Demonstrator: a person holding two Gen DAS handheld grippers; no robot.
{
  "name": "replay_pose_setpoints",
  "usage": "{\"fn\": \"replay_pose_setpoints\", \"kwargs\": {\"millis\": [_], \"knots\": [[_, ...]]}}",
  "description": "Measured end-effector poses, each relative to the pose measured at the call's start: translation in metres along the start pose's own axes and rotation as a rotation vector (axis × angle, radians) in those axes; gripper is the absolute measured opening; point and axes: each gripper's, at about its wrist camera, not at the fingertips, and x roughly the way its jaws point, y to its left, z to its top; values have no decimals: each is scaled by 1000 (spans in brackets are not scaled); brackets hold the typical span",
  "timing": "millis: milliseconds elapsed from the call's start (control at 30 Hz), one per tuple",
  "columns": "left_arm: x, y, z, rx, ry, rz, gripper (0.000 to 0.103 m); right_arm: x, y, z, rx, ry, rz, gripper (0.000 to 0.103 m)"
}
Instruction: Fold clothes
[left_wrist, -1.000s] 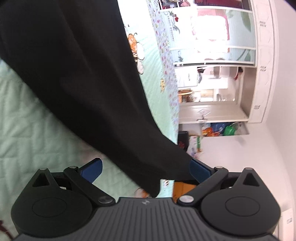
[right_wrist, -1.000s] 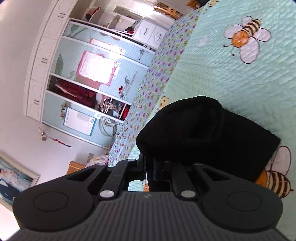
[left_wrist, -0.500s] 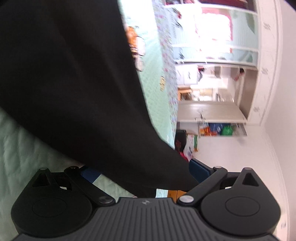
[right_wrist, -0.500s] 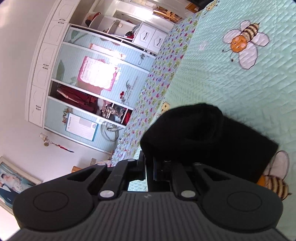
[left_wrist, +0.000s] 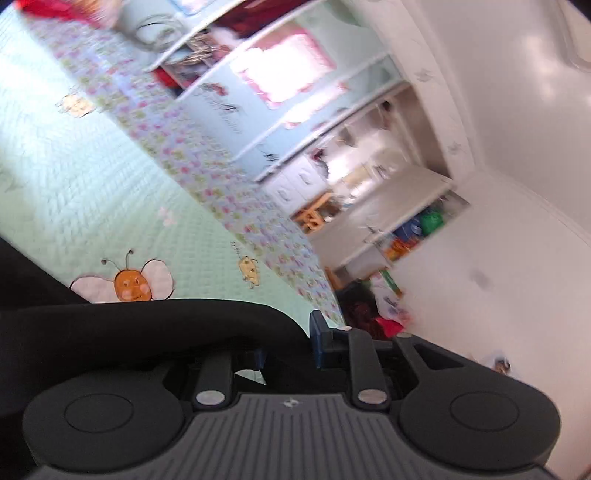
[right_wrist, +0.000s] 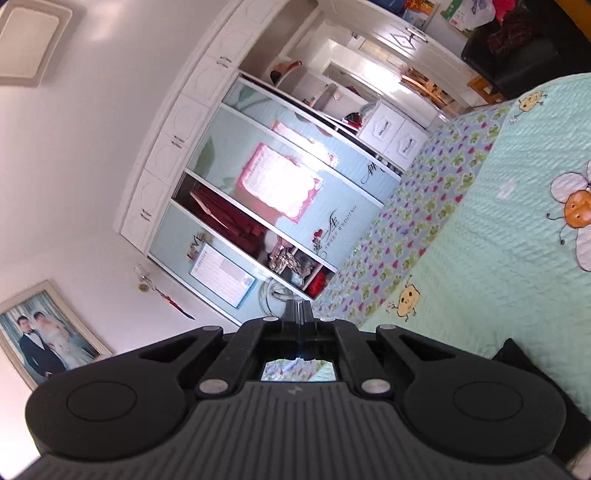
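A black garment (left_wrist: 147, 325) crosses the bottom of the left wrist view and runs in between the blue pads (left_wrist: 317, 334) of my left gripper (left_wrist: 289, 345). Those jaws are closing, and the pads press on the cloth. Beneath it lies a mint quilted bedspread (left_wrist: 110, 184) printed with bees. In the right wrist view my right gripper (right_wrist: 300, 310) is shut, its fingers together with nothing between them. A corner of the black garment (right_wrist: 524, 369) shows low on the right, behind the gripper's body, on the bedspread (right_wrist: 498, 240).
A white wardrobe with pale blue sliding doors (right_wrist: 280, 192) stands past the bed's flowered border (right_wrist: 424, 206). White drawers (right_wrist: 395, 136) and a dark seat (right_wrist: 517, 55) are at the far end. A framed photo (right_wrist: 44, 332) hangs on the wall.
The left jaws went from wide open around the hanging cloth to closed on it, and that gripper rose and rolled. The black cloth has left the right gripper's fingers, and that gripper lifted slightly.
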Motion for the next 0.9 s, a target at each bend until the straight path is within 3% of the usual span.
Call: {"fn": "replay_pose_setpoints", "kwargs": {"millis": [33,133,200,300,433,533,600,633,733,900], "knots": [[3,7,-10,2,49,19,23,-7,-4,-2,-11,-6,1,4],[10,32,-45,-29,172,84,23,-22,-54,-45,35,116,-152,4],[4,45,-65,-66,196,93,23,-38,-85,-76,174,171,-156,8],[-11,46,-78,-68,180,104,23,-56,-107,-116,260,216,-189,9],[-26,49,-60,-127,130,60,23,-51,-104,-129,316,240,-142,10],[-41,56,-44,-210,83,0,23,-41,-82,-114,308,240,-70,29],[-53,59,-32,-243,43,-24,23,-34,-75,-110,386,260,-24,66],[-59,60,-27,-260,26,-37,23,-31,-73,-111,419,269,-25,72],[-72,63,-12,-317,7,-81,23,-32,-68,-122,507,294,-80,76],[-105,66,15,-311,-62,-112,23,-32,-62,-150,584,309,-156,77]]}}
